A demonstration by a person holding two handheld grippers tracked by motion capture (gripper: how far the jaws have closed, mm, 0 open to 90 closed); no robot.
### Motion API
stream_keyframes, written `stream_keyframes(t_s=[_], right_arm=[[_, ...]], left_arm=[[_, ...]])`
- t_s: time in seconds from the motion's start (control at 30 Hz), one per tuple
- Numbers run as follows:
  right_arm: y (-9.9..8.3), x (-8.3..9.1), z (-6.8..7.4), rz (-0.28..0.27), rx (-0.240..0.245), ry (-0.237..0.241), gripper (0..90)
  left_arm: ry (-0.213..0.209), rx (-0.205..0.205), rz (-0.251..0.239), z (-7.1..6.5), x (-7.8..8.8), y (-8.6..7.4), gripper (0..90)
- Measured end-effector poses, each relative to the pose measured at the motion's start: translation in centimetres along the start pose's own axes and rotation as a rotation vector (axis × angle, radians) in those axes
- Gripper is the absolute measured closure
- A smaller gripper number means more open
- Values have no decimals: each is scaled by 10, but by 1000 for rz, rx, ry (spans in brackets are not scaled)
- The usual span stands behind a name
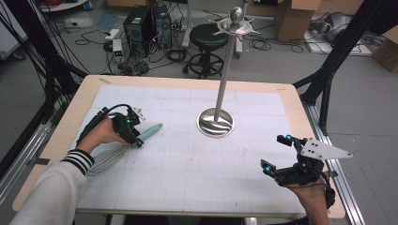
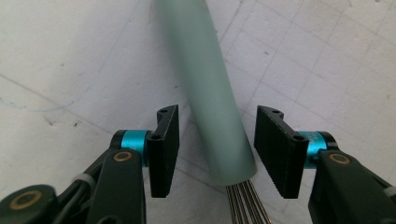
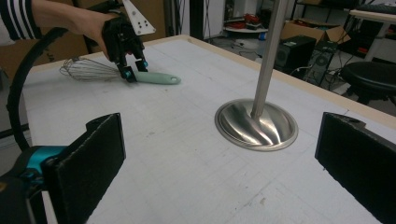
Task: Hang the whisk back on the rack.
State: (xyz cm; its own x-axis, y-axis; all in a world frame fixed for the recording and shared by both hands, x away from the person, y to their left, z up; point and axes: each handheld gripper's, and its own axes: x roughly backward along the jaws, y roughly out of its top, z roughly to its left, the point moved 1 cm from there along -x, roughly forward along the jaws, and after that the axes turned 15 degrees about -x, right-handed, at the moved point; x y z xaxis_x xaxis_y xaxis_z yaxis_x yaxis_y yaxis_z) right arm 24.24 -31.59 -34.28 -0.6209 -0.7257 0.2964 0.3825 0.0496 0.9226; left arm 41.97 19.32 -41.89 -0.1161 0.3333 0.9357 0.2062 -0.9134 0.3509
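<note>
Looking down from the high view, your left hand-held gripper (image 1: 139,142) straddles the whisk (image 1: 123,147) lying on the worktop (image 1: 187,178), left of the metal stand (image 1: 215,123). Its own view shows jaws partly apart, either side of the green handle (image 2: 210,102), not pressing. Your right hand-held gripper (image 3: 224,172), in its view, gapes wide, holding nothing, near the stand.

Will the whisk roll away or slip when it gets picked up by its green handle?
The whisk may slip a little: its handle looks smooth and round. Its wire end is wide, so it probably won't roll far. Held by the handle, the wires may dip.
</note>
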Motion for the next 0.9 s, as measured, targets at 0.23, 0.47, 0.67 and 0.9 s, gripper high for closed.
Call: stream_keyframes(t_s=[0.23, 0.47, 0.67, 0.9], right_arm=[[0, 1, -1, -2, -3, -1, 7], [1, 1, 0, -3, 0, 3, 7], [1, 0, 0, -4, 0, 2, 7], [2, 1, 0, -9, 6, 4, 6]], left_arm=[[5, 7, 28, -1, 0, 3, 618], [58, -17, 64, -5, 2, 4, 694], [68, -56, 45, -8, 6, 7, 695], [67, -92, -18, -12, 19, 13, 695]])
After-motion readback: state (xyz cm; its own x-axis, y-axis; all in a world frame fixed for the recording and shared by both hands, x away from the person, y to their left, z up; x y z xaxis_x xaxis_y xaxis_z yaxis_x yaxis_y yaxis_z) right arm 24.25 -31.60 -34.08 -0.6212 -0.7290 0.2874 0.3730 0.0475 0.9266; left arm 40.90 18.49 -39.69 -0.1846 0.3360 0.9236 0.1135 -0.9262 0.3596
